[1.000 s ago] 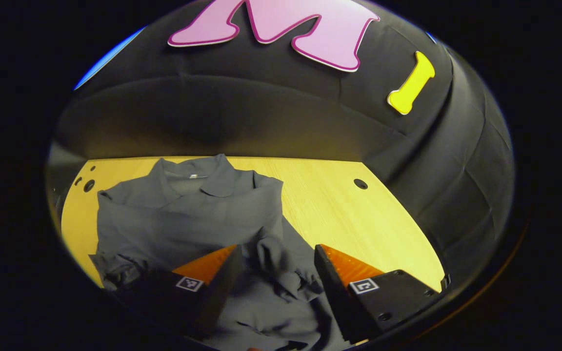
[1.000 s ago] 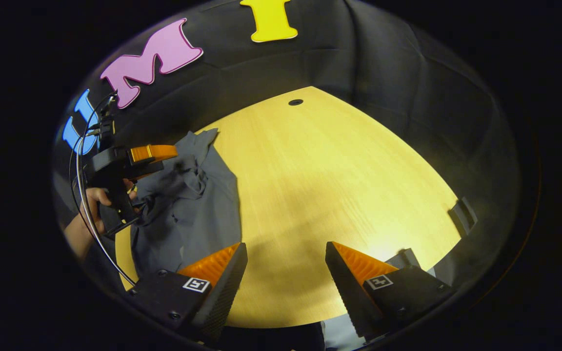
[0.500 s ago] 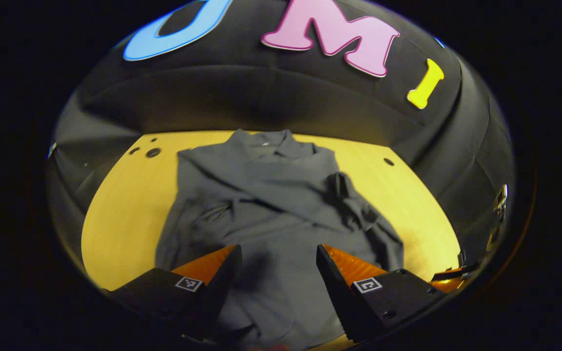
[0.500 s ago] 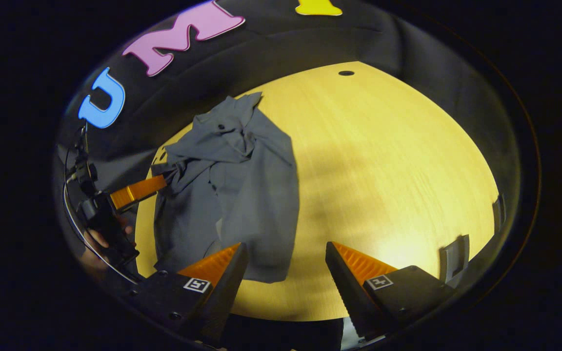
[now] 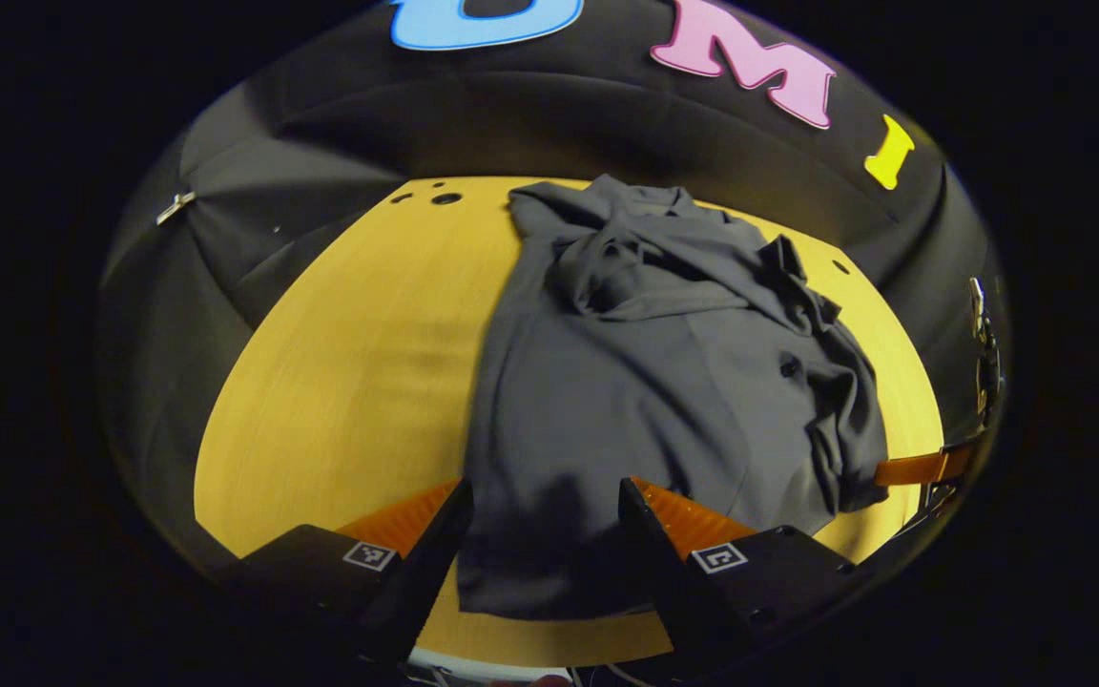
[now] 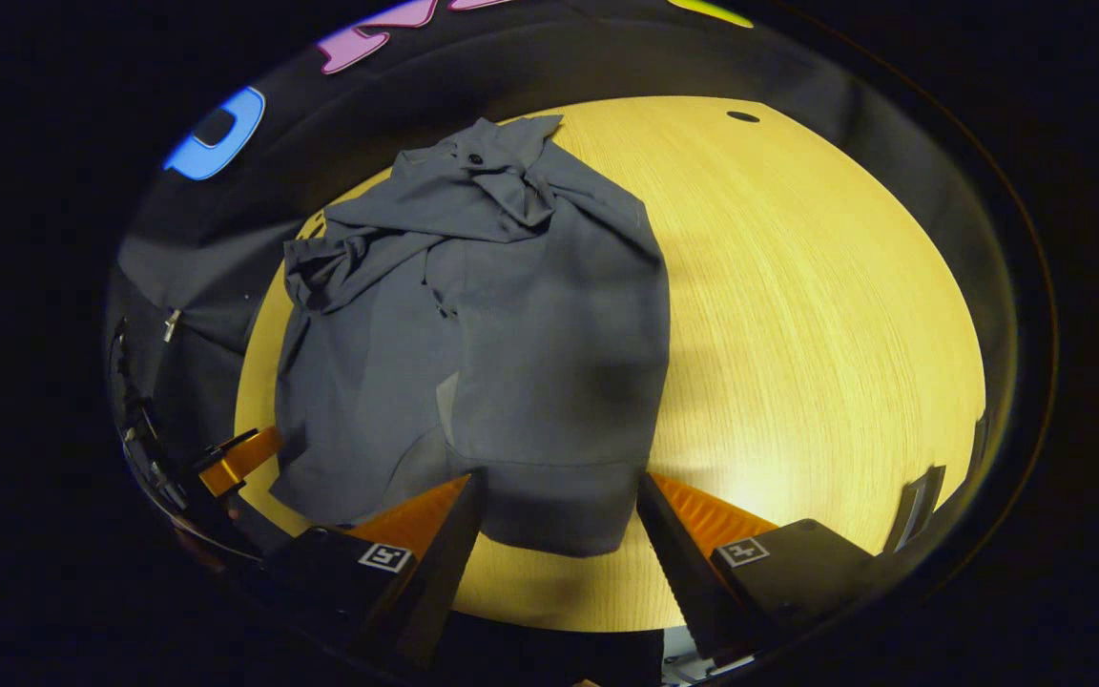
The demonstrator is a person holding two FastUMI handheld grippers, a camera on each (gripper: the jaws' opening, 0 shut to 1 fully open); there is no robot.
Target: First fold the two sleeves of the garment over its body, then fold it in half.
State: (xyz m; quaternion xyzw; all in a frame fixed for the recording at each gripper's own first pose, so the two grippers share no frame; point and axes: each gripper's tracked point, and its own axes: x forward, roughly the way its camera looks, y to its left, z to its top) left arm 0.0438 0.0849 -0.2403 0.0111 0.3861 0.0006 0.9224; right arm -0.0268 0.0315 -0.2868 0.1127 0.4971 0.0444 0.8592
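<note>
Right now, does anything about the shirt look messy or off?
Yes. The shirt lies on the table with both sleeves bunched in crumpled heaps near the collar rather than folded flat across the body.

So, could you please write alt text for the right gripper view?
A dark grey fabric garment lies on a yellow wooden table, sleeves bunched over its body near the collar. The open right gripper hovers at its near hem; the left gripper shows at the left edge.

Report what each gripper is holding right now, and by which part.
Nothing is held. The left gripper and the right gripper are both open above the near hem of the garment, which lies on the table.
</note>
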